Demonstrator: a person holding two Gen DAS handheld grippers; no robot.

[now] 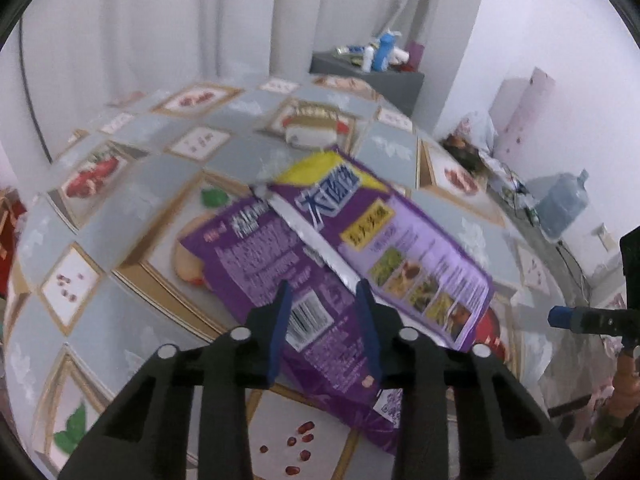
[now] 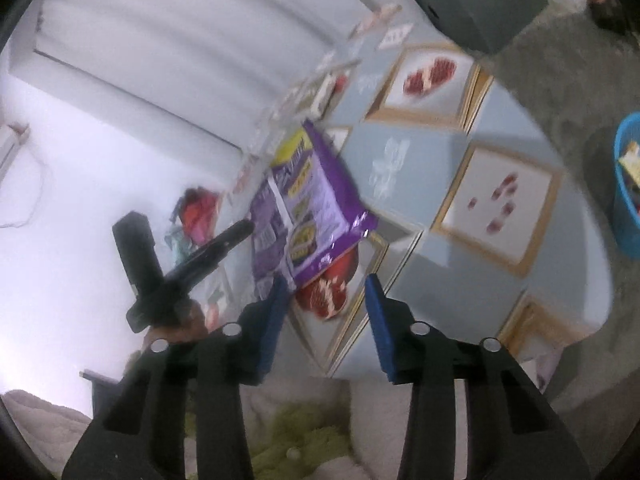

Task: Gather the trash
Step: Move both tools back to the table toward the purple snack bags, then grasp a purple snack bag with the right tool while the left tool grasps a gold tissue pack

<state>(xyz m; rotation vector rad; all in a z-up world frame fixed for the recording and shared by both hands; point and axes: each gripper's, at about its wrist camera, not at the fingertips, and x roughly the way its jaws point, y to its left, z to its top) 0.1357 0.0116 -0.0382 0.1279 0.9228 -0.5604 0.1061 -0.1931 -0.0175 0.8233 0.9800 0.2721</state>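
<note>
Grey-blue tablecloth [image 1: 168, 184] with fruit pictures covers the table; white curtains [image 1: 160, 20] hang beyond. A blue bin [image 2: 628, 196] on the right floor holds wrappers. The left gripper [image 1: 324, 292] pinches the purple snack bag [image 1: 360, 248] near the table's middle; the right gripper [image 2: 326, 284] is spread, empty.
</note>
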